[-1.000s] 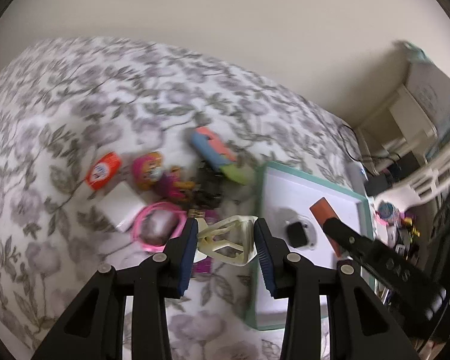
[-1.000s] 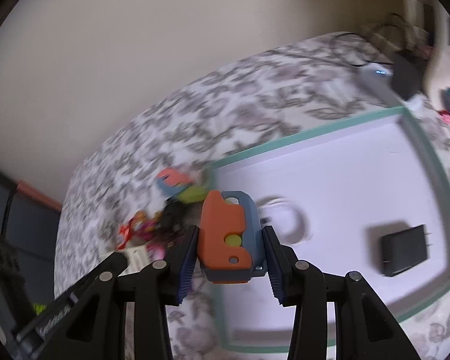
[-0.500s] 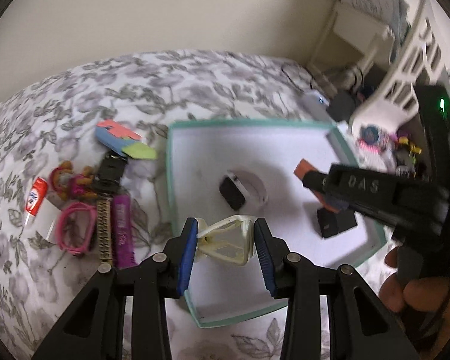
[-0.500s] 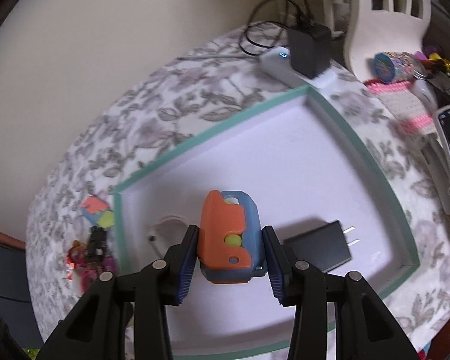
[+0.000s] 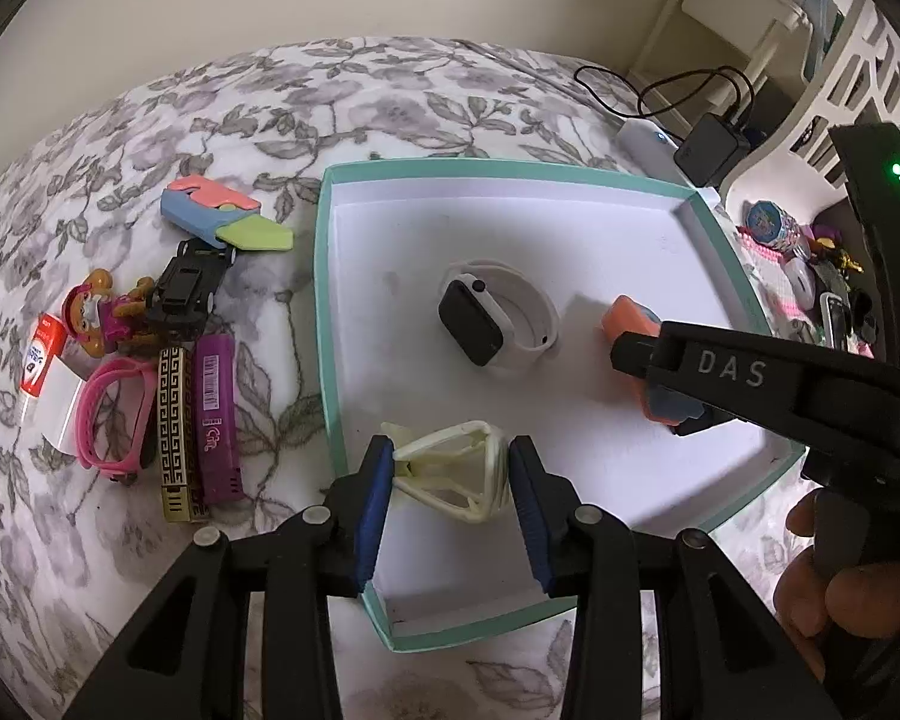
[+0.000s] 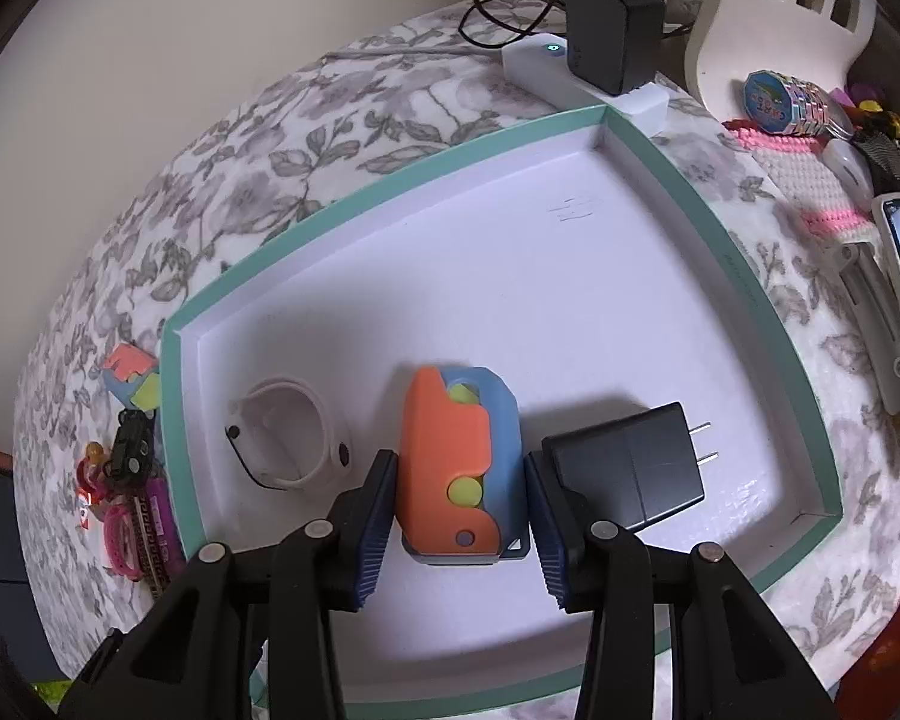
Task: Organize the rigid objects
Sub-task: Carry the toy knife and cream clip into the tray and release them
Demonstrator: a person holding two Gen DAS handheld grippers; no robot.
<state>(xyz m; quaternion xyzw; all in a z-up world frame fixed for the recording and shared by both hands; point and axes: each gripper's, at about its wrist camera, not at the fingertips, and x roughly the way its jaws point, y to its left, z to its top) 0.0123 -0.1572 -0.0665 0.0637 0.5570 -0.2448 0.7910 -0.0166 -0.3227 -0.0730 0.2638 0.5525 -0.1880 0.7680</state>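
A teal-rimmed white tray (image 5: pixel 324 300) lies on a floral bedspread. My left gripper (image 5: pixel 447 462) is shut on a cream lattice toy (image 5: pixel 450 474), low over the tray's near left corner. My right gripper (image 6: pixel 457 459) is shut on an orange and blue toy (image 6: pixel 456 462), down close to the tray floor. That toy sits between a white-strapped smartwatch (image 6: pixel 288 438) and a black plug adapter (image 6: pixel 624 468). The left wrist view shows the orange and blue toy (image 5: pixel 624 312) behind the right gripper's black finger, and the smartwatch (image 5: pixel 492 318) mid-tray.
Left of the tray lie a pink-blue-green toy (image 5: pixel 216 216), a black toy car (image 5: pixel 183 294), a small doll (image 5: pixel 90 312), a pink band (image 5: pixel 114 414), a gold-patterned bar (image 5: pixel 174 432) and a purple bar (image 5: pixel 216 414). A power strip (image 6: pixel 588 84) and clutter crowd the far right.
My left gripper swung from above the pile to over the tray and sank, keeping the lattice toy. The right gripper dropped lower over the tray floor with its toy, ending beside the adapter.
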